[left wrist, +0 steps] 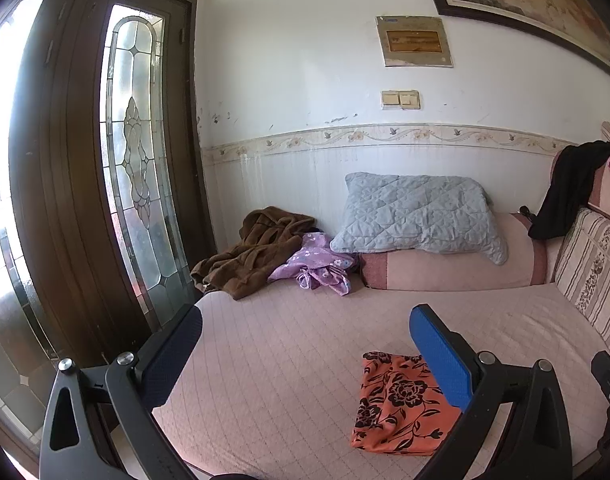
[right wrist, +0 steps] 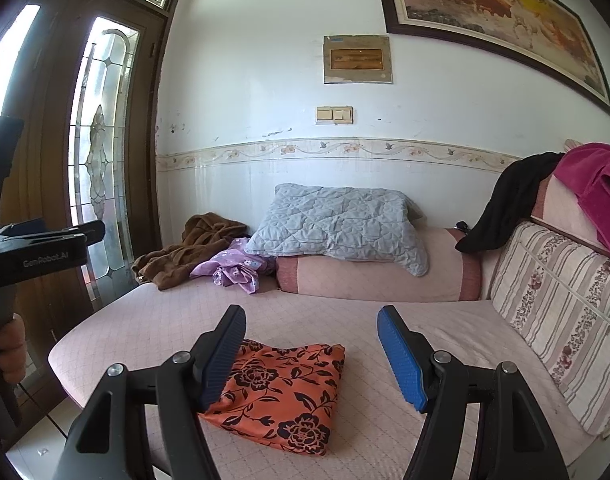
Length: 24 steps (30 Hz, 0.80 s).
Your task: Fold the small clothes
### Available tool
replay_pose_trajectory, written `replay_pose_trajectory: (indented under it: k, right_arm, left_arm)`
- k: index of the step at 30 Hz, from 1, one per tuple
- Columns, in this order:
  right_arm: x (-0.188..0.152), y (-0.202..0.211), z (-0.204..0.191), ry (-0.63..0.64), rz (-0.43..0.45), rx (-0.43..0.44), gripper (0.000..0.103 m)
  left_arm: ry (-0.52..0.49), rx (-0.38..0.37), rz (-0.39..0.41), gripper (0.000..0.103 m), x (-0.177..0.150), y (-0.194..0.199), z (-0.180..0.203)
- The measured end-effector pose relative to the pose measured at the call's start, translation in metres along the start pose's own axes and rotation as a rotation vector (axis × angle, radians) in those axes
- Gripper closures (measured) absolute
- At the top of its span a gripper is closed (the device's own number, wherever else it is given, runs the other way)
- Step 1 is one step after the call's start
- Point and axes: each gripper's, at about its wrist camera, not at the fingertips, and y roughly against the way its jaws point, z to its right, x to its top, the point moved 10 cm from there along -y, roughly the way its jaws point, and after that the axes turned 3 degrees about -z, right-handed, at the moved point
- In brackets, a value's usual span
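An orange garment with a black flower print [left wrist: 393, 404] [right wrist: 283, 392] lies folded flat near the front edge of the pink quilted bed [left wrist: 297, 344] [right wrist: 345, 320]. My left gripper [left wrist: 305, 316] hovers above the bed, open and empty, with the garment just under its right blue finger. My right gripper [right wrist: 311, 316] is also open and empty, held above the garment, whose left part is hidden behind the left finger. The left gripper's body and the hand holding it show at the left edge of the right wrist view.
A crumpled purple flowered garment [left wrist: 317, 266] [right wrist: 233, 270] and a brown robe [left wrist: 253, 248] [right wrist: 189, 246] lie at the bed's far left. A grey quilted pillow [left wrist: 419, 212] [right wrist: 341, 226] rests on a pink bolster. Black and magenta clothes hang over the striped backrest [right wrist: 557, 300] at right. A glass door [left wrist: 133, 140] stands left.
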Motion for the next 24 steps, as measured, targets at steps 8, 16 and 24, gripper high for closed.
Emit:
replay_pose_trajectory:
  k: [8,16,24]
  right_arm:
    - [-0.001,-0.003,-0.007,0.015,-0.004,0.009,0.031]
    - [-0.001,-0.004,-0.009,0.018,-0.004,0.017,0.031]
    - [0.002,-0.005,-0.013,0.022,0.002,0.022,0.031]
  left_arm:
    - [0.005,0.001,-0.01,0.0,-0.002,-0.003,-0.003]
    - [0.015,0.0,-0.016,0.0,-0.003,-0.006,-0.006]
    - [0.018,0.003,-0.012,0.0,-0.002,-0.006,-0.008]
